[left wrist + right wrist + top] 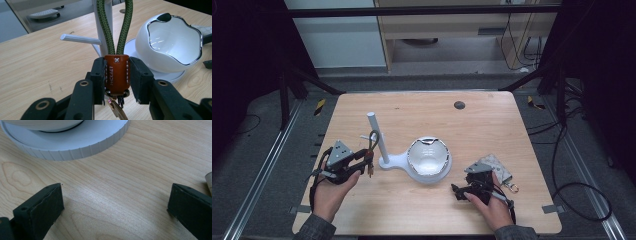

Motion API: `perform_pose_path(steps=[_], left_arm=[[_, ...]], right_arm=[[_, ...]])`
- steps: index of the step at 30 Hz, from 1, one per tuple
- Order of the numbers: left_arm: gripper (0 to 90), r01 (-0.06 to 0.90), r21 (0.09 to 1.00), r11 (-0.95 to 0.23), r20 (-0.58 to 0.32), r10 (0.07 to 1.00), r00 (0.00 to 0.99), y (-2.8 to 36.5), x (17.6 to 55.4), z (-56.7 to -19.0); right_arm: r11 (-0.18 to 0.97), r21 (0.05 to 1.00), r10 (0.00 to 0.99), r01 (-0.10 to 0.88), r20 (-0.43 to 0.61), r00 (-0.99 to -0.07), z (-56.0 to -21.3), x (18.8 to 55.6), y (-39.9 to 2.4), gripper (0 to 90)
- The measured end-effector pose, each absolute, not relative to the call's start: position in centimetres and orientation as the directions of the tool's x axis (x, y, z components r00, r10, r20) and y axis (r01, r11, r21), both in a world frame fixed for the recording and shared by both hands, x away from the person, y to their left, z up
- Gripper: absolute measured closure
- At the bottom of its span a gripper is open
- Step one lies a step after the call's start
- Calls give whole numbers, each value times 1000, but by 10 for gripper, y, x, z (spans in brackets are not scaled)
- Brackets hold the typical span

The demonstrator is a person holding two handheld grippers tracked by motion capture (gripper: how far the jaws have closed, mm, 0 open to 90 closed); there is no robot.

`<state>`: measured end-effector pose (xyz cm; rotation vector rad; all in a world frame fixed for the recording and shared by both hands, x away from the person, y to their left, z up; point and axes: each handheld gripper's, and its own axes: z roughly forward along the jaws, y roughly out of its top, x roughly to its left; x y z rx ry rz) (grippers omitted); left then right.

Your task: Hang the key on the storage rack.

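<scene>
My left gripper (368,162) is shut on a keychain: its jaws pinch the brown leather tab (116,73), and metal keys hang below it. The keychain's green rope loop (112,27) rises from the tab in front of the white post (377,137) of a stand, close to the post's short side peg (80,39). In the high view the loop (373,142) stands just left of the post. The stand's round base carries a white bowl (428,156) with a chrome rim. My right gripper (462,186) rests low near the table's front right, open over bare wood (115,205), facing the stand's ribbed white base (67,145).
A patterned grey pouch (498,166) with a metal ring lies right behind my right hand. A dark round hole (459,105) marks the wooden table (422,112) at the back. Dark frame legs and cables stand on the floor around the table.
</scene>
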<state>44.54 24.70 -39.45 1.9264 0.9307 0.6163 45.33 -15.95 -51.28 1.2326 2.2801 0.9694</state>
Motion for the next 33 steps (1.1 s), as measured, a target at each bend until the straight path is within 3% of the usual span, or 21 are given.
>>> perform_pose_path(steps=[17,24,33], left_arm=[[646,363,874,-323,43,796,604,242,449,-398],[306,371,876,-309,45,818,574,248,448,-419],[94,450,837,-311,23,842,540,269,462,-463]], right_arm=[[380,720,837,581,-1,-547,-513,453,-159,2],[381,721,838,579,-3,-546,-513,451,-161,3],[381,720,833,579,5,-554,-513,449,-163,15]])
